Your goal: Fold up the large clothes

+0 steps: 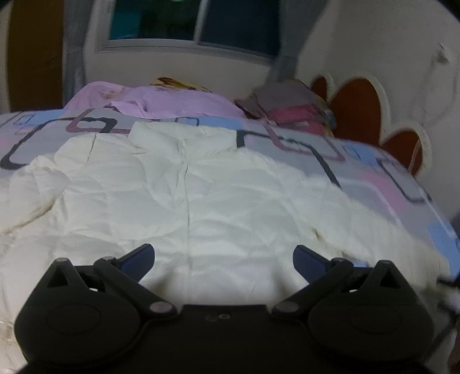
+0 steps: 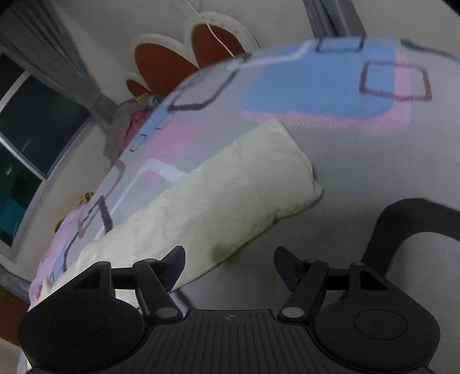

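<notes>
A large cream-white shirt (image 1: pixel 184 195) lies spread flat on the patterned bedsheet (image 1: pixel 388 184), collar at the far end. My left gripper (image 1: pixel 222 259) is open and empty, just above the shirt's near hem at its middle seam. In the right wrist view a cream sleeve (image 2: pixel 224 195) of the same shirt stretches across the bedsheet (image 2: pixel 359 161). My right gripper (image 2: pixel 228 266) is open and empty, hovering over the sleeve's lower edge, with the left finger above the cloth and the right finger over bare sheet.
A lilac garment (image 1: pixel 172 100) and a pile of dark and pink clothes (image 1: pixel 290 106) lie at the bed's far end. A headboard with red panels (image 1: pixel 359 106) stands on the right. A window (image 1: pixel 189 23) is behind. A white cord (image 2: pixel 276 59) lies on the sheet.
</notes>
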### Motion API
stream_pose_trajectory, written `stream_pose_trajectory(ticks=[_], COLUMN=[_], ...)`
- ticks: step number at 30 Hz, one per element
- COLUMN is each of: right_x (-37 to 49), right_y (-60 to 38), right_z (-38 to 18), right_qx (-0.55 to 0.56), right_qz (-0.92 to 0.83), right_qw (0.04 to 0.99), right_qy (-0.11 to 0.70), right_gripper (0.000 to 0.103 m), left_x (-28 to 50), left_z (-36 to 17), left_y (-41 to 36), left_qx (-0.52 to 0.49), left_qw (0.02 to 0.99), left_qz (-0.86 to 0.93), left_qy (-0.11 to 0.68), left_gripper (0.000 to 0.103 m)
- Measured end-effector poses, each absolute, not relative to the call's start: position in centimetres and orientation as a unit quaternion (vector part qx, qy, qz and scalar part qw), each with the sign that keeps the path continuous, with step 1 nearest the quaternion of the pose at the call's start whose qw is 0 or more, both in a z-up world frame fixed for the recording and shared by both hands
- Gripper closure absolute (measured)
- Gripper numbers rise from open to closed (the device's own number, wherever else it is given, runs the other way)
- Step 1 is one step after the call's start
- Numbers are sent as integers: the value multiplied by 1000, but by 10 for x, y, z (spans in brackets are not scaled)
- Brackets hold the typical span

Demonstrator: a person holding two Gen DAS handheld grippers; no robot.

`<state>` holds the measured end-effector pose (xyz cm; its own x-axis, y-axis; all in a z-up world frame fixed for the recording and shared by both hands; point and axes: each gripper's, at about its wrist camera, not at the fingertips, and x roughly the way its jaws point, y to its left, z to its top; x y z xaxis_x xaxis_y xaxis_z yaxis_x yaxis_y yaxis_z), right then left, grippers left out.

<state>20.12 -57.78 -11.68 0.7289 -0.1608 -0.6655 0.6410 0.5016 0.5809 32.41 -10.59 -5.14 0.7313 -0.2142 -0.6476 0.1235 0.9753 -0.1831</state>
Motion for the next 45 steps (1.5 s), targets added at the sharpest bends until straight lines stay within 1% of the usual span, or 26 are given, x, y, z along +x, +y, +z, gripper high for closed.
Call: stream_pose_trajectory(ticks=[2,5,6,7,8,10,11,14,20,22,24,26,28,29,32,35,37,39,42,44,45], right_x=[202,203,204,205,207,208,210,222,260,276,292,308,323,334,351,362,363,363,366,368,366], right_y=[-587,-593,-595,-597,-599,-604,-606,-592,-521,-483,-440,-395,-348,-326,-256,-197,-166,-138,-111,-95,-91], right_z=[-126,-129,-129,-129,-130,-131,-131,-115,-52,-33,-20,-12,-10,-12,-21,-37,-50,-65,-92,-101,-101], right_qx=[446,447,448,448,447,445,446,392,272,241,214,194,175,165,130,108,105,92,78,63,51], right_qz=[-242,-243,-245,-249,-253,-254,-250,-255,-181,-138,-94,-48,-2,18,81,137,168,192,219,226,226], right_qw=[817,822,822,821,821,820,820,846,917,935,947,953,955,955,951,939,927,917,901,891,891], right_qy=[273,256,251,250,251,255,257,255,227,223,222,226,238,244,269,297,317,336,367,389,390], right_gripper=[34,34,37,42,52,76,91,95,96,96,96,96,96,96,96,96,96,96,96,96,88], left_x=[330,336,339,341,343,344,345,351,355,356,357,359,359,358,354,349,347,345,344,345,345], left_z=[-53,-52,-51,-51,-51,-52,-52,-54,-52,-51,-50,-49,-48,-47,-46,-48,-51,-55,-59,-60,-60], left_y=[-110,-118,-119,-119,-120,-117,-113,-96,-46,-31,-16,3,20,29,56,78,91,104,117,120,120], left_qx=[-77,-58,-45,-27,-14,5,7,11,-2,-14,-20,-28,-36,-38,-53,-69,-66,-74,-97,-109,-118], left_qw=[932,932,928,926,925,926,925,918,921,922,925,928,930,931,931,929,928,925,921,920,920], left_qz=[-71,-60,-64,-66,-57,-31,-22,-1,9,0,1,10,17,21,15,9,26,31,29,20,14], left_qy=[348,352,363,372,374,377,379,397,388,387,379,371,366,363,361,364,366,371,376,377,375], left_gripper=[2,2,2,2,2,1,1,0,2,12,14,14,8,7,6,14,24,25,25,17,8])
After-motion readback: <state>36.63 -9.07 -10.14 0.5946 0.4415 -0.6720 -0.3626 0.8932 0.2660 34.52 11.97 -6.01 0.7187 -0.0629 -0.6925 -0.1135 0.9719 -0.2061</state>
